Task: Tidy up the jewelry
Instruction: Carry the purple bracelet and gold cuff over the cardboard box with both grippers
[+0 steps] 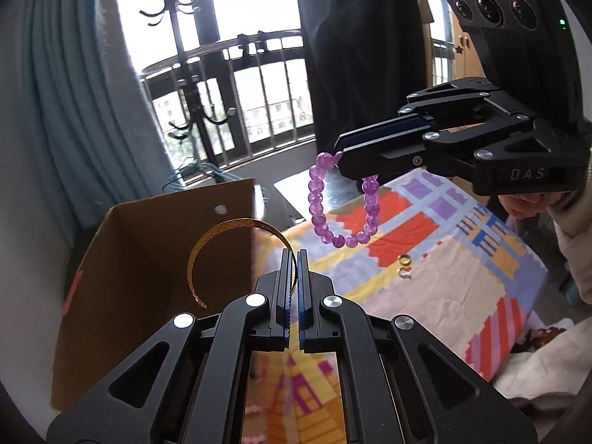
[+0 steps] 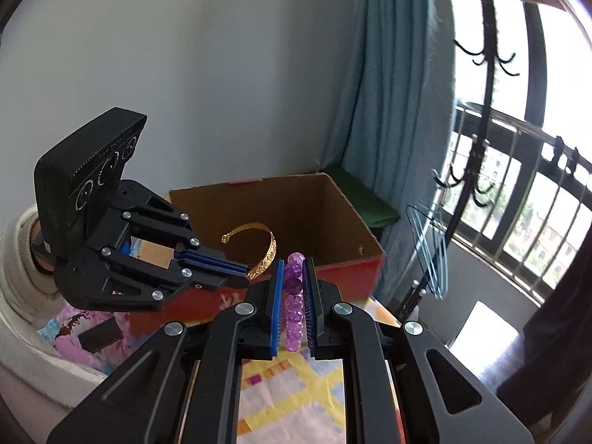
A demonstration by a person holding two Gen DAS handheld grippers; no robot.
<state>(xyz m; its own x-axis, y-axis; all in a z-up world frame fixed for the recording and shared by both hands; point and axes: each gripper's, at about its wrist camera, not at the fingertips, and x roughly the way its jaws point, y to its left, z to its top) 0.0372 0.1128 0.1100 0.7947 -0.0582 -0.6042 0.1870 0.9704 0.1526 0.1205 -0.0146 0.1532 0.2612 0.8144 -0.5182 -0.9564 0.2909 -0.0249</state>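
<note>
My left gripper is shut on a gold open bangle, held in the air beside an open cardboard box. The bangle also shows in the right wrist view, in the left gripper. My right gripper is shut on a purple bead bracelet. In the left wrist view the bracelet hangs as a loop from the right gripper, above the patterned bedcover. Two small gold rings lie on the cover.
The cardboard box has a red outer side and stands against the wall by a blue curtain. A black coat rack and blue hangers stand by the barred window. A dark garment hangs there.
</note>
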